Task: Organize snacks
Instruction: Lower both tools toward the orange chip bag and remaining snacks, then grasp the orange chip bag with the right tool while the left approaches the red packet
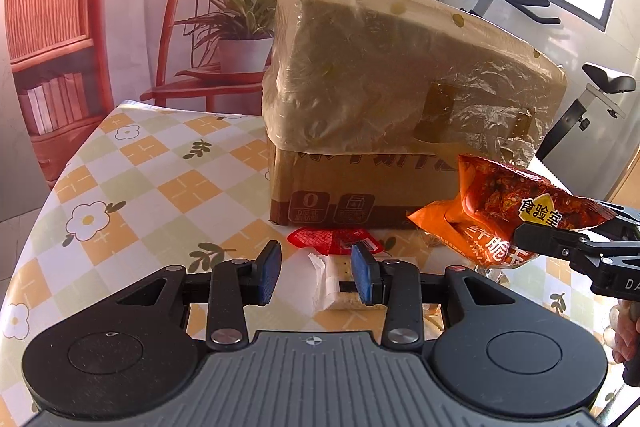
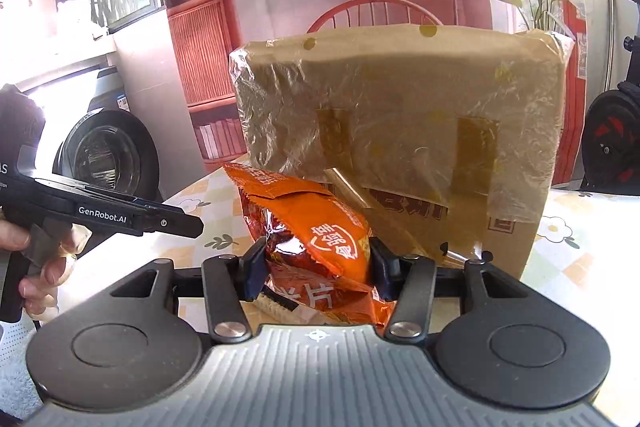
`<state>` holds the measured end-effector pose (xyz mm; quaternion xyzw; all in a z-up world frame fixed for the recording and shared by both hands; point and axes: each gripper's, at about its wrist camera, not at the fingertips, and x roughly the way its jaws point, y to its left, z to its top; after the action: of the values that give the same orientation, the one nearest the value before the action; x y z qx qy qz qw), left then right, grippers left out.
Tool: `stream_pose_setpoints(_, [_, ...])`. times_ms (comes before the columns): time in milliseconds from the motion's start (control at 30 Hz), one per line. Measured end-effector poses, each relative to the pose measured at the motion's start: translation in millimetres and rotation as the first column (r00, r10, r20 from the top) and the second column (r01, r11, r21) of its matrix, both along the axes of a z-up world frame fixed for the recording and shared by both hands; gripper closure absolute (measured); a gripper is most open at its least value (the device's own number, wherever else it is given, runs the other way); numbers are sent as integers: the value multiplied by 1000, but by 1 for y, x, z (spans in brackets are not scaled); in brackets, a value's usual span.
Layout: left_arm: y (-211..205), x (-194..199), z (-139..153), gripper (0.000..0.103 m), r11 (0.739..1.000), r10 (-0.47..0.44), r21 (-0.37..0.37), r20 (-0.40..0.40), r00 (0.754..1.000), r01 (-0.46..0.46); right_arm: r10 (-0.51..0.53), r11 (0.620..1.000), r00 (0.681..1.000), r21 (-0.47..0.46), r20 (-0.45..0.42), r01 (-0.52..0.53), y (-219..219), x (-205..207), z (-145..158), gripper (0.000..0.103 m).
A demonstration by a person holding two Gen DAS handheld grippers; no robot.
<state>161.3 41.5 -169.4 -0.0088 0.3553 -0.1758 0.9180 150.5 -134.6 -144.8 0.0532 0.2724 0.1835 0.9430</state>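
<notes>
While the right gripper (image 2: 318, 269) pinches one orange snack bag (image 2: 308, 239) between its pads, the bag hangs above the table (image 1: 132, 167) just in front of one cardboard box (image 1: 380, 99), its long axis slanting down to the left. The left gripper (image 1: 316, 267) stands partly open and empty over one red packet (image 1: 332, 241) and one white cracker packet (image 1: 332, 283).

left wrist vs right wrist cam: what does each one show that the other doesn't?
Left wrist only: the open left gripper over a white cracker pack, and a small red packet in front of the box.
Right wrist only: the hand holding the left gripper's handle, and a washing machine.
Both: the plastic-draped cardboard box on the checked tablecloth, and the right gripper closed on the orange snack bag.
</notes>
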Motion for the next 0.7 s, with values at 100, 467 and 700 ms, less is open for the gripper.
stream_pose_setpoints(100, [-7,-3,-5,63,1000,-13,2,-14,1000,13,-41,999,999,2,-14,41,-12,-11,-1,50])
stream_pose_setpoints(467, [-20,15,-11,53,1000,30,-7,-14,999,-30,-214,976,974,-52,-70,211,-56,-30,-23,50])
stream_pose_setpoints(700, [-26,39,-26,53,993,118,-1,-23,993,-118,-209,977,975,-49,-74,206,-58,-29,-30,50])
